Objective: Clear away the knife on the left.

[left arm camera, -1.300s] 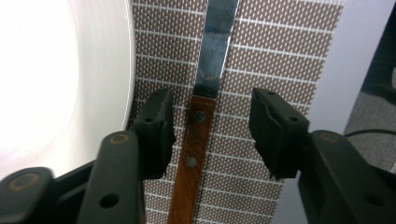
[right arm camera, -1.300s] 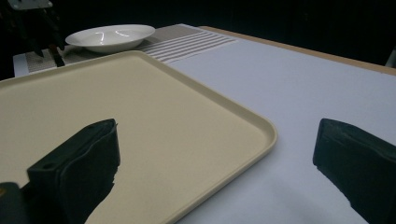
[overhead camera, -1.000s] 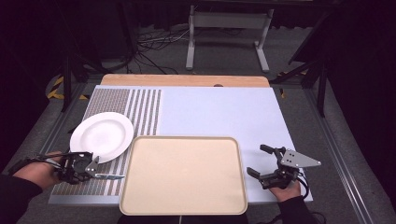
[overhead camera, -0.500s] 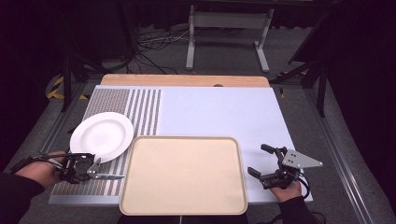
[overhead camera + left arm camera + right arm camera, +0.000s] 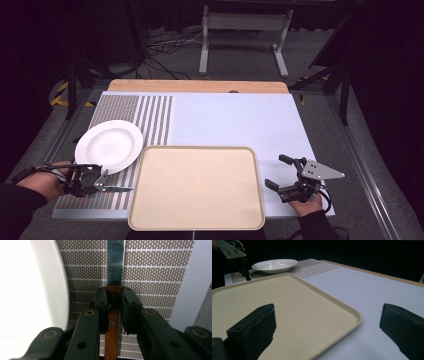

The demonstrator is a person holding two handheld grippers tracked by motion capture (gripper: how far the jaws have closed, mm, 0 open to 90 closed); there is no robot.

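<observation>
Honestly not much has changed from a second ago, both hands are parked where they were. My left gripper [image 5: 102,184] sits at the near left of the table [image 5: 235,120], and in the left gripper view its fingers [image 5: 102,302] are clamped on the wooden handle of the knife [image 5: 115,265], right where the wood meets the blade. The blade runs straight out ahead over the striped brown mat [image 5: 155,272], and from the high view it points toward the tray [image 5: 196,186], with its tip just short of the tray's left rim. The grip looks the same as in the earlier frames, maybe a hair tighter, and the knife hasn't shifted that I can see. The white plate [image 5: 109,146] is just beside the gripper, on its far side, same spot as before, its rim near the tray's far left corner. My right gripper [image 5: 281,173] is at the near right, just off the tray's right edge, fingers [image 5: 254,327] spread wide with nothing between them, hanging over the tray's corner and the pale blue table surface. The tray is bare.
</observation>
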